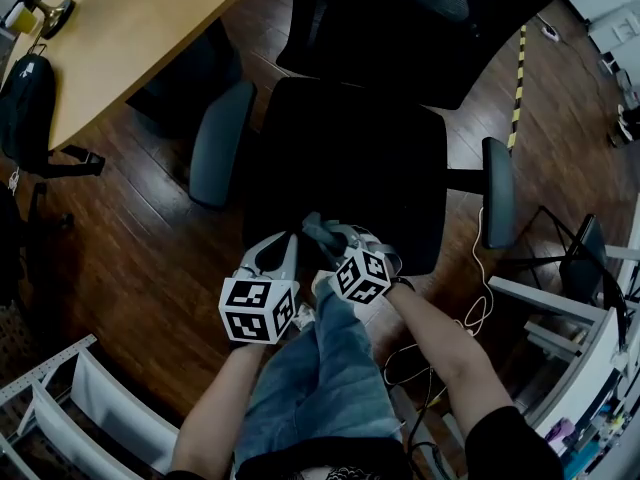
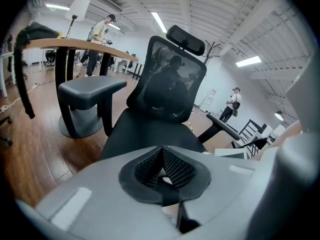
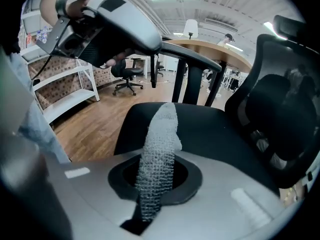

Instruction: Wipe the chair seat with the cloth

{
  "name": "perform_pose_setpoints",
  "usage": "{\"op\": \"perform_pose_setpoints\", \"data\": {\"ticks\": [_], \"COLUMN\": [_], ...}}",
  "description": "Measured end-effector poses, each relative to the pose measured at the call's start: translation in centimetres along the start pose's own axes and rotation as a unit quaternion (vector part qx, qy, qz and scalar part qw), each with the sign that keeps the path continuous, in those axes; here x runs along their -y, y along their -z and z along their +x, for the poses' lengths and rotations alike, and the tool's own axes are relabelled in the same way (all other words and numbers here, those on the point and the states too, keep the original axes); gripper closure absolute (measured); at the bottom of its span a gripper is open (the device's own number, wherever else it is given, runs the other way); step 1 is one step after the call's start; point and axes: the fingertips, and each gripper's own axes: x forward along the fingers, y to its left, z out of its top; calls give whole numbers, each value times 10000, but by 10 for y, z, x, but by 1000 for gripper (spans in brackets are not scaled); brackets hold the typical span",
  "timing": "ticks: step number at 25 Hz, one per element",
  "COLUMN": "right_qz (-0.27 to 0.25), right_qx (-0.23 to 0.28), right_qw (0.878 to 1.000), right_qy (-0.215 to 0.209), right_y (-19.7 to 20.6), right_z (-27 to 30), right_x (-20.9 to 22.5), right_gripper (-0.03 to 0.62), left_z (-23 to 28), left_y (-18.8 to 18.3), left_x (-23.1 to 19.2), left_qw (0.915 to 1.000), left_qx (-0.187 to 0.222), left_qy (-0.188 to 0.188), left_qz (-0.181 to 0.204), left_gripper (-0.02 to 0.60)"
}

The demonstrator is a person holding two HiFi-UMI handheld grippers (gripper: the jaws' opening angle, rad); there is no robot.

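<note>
well, the right gripper (image 3: 156, 184) has its fingers clenched on the cloth (image 3: 159, 144), which pokes out between them as a bunched strip held over the front part of the chair seat (image 1: 350, 148). whether it touches the seat yet cannot be told. the left gripper (image 2: 163, 170) has its fingers pressed together, with nothing clearly held between them, and sits just beside the right one at the seat's front edge.

the step in hand looks like getting the cloth down onto the seat to start wiping. to do it well, the right gripper probably needs to tip forward so the loose end folds flat under it (a narrow twist would only drag a thin line). long overlapping passes from front to back should then cover the whole pad. the left gripper could steady an armrest so the chair does not roll or swivel on the floor (image 1: 130, 238).

the cloth is white with an open, netted weave, soft and limp. the seat is black, broad and matte, roughly square with rounded corners. the armrests (image 1: 222, 140) are smooth grey pads, long and oval. the backrest (image 2: 172, 84) looks like dark, see-through mesh. the floor is glossy wood planking, and a pale wooden desk (image 1: 130, 28) stands nearby.
</note>
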Motion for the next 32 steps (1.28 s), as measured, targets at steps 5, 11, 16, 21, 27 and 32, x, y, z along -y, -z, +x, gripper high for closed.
{"op": "perform_pose_setpoints", "data": {"ticks": [5,11,16,21,27,32], "right_qz": [-40,-76,12,249,375,186], "right_qx": [56,57,100,318,492,363], "right_qw": [9998,9996,9998,9992,9966,9956], "right_qy": [-179,-261,-186,36,553,849], "right_y": [6,10,10,-1,-11,-5], "right_z": [-7,-11,-16,-25,-31,-36], "right_x": [-40,-55,-48,-24,53,130], "right_gripper": [582,582,582,582,582,582], "left_z": [-4,-6,-3,3,18,40], "left_y": [13,20,23,13,-4,-13], "left_x": [8,14,19,26,31,33], "left_qw": [10000,9999,9998,9998,9996,9996], "left_qx": [-51,-79,-115,-67,-48,-152], "left_qy": [39,78,97,152,215,231], "left_qz": [37,64,98,115,155,112], "left_gripper": [578,578,578,578,578,578]}}
